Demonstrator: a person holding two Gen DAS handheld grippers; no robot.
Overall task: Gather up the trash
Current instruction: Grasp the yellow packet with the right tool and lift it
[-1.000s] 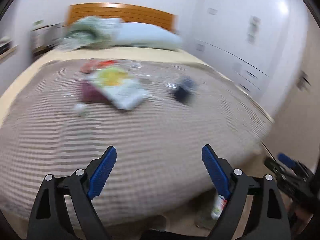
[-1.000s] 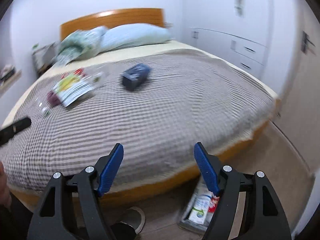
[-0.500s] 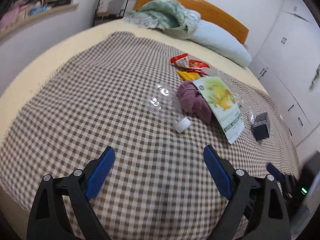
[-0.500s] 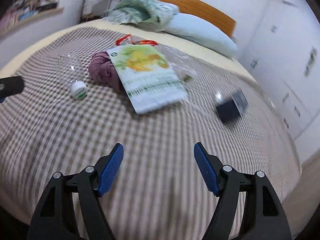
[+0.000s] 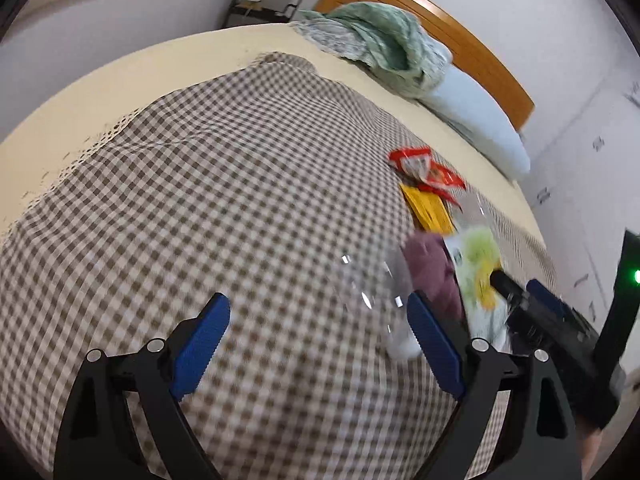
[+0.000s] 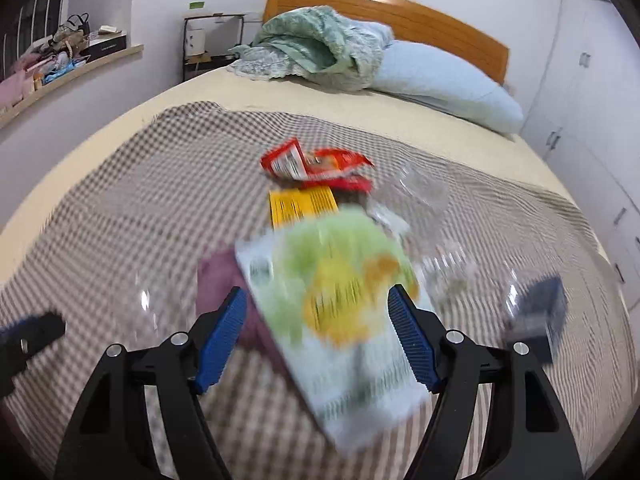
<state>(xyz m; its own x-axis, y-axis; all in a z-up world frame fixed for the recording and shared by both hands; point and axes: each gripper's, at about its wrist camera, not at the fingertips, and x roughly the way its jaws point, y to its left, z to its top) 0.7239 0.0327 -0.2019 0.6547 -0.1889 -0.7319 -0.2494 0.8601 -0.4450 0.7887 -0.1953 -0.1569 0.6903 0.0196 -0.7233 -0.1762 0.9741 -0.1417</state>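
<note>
Checked bedspread (image 6: pixel 160 200) bears a green-yellow packet (image 6: pixel 340 300); left tongs (image 5: pixel 318 344), right tongs (image 6: pixel 316 332) wide, empty

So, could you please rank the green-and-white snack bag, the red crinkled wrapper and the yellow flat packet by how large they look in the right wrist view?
1. Green-and-white snack bag, clearly largest, though nearest the camera and blurred.
2. Red crinkled wrapper and yellow flat packet: similar; the packet is partly hidden, so unranked.

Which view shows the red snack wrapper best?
The right wrist view: the red snack wrapper lies near centre, fairly sharp, its white label panel visible. The left wrist view shows it smaller, off to the right, seen obliquely.
</note>
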